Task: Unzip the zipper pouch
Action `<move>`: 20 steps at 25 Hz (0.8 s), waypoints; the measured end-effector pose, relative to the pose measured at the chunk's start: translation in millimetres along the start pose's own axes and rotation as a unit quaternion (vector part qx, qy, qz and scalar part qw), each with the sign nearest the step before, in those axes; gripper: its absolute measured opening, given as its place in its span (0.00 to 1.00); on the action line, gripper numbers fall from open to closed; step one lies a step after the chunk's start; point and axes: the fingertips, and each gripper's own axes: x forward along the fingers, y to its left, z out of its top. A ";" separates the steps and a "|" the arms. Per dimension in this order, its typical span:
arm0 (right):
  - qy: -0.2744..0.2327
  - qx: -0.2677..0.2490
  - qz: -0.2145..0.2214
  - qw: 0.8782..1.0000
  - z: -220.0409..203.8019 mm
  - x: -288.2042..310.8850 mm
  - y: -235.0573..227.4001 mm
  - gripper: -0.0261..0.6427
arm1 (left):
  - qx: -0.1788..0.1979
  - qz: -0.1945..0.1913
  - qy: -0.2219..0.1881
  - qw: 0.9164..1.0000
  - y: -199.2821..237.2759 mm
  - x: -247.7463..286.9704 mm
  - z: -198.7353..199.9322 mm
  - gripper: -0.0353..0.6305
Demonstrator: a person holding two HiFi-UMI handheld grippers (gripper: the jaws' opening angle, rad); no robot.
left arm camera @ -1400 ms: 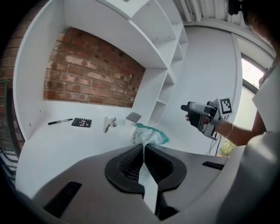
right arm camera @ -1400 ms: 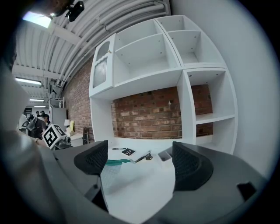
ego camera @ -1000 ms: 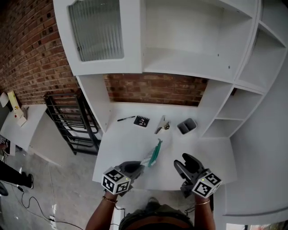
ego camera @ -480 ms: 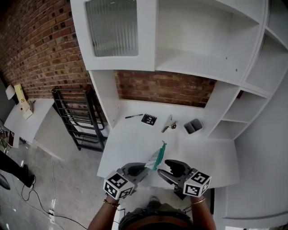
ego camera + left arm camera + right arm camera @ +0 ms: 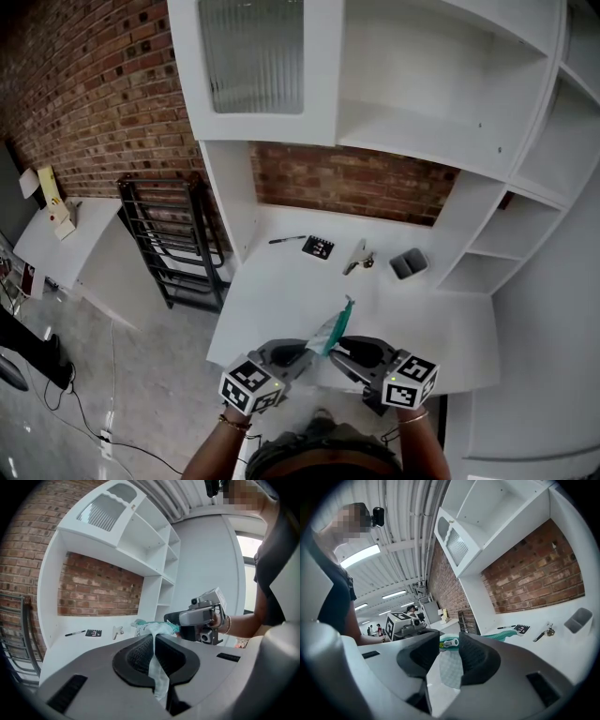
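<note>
The zipper pouch (image 5: 330, 330), clear mesh with a teal zipper edge, hangs above the front of the white desk (image 5: 281, 286) between both grippers. My left gripper (image 5: 298, 354) is shut on its mesh corner, and the fabric (image 5: 154, 667) runs pinched between its jaws. My right gripper (image 5: 339, 351) faces it from the right. Its jaws are closing around the pouch's top edge; the white zipper pull (image 5: 451, 642) and mesh (image 5: 450, 670) sit in the gap, which still shows. From the left gripper view, the right gripper (image 5: 174, 618) reaches in at the pouch's (image 5: 157, 628) far end.
At the back of the desk lie a black pen (image 5: 286, 240), a black card (image 5: 319, 247), a metal clip with keys (image 5: 359, 260) and a grey cup (image 5: 409, 263). White shelves rise behind and at right. A black metal rack (image 5: 173, 244) stands left of the desk.
My right gripper has moved left up to the pouch, and its jaws have narrowed around the zipper end. The left gripper keeps its hold in about the same place.
</note>
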 end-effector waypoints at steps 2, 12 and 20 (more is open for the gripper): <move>-0.002 0.001 -0.002 1.000 -0.7 0.7 0.9 0.21 | 0.001 0.002 0.003 1.000 -0.2 -0.6 -2.3 0.07; -0.010 0.014 0.001 1.000 -0.7 -4.9 5.1 0.12 | -0.013 0.010 0.002 1.000 3.6 -1.4 -4.8 0.07; -0.007 0.011 0.005 1.000 -2.3 -4.7 10.2 0.06 | -0.023 0.009 -0.003 1.000 2.3 -0.9 -3.5 0.07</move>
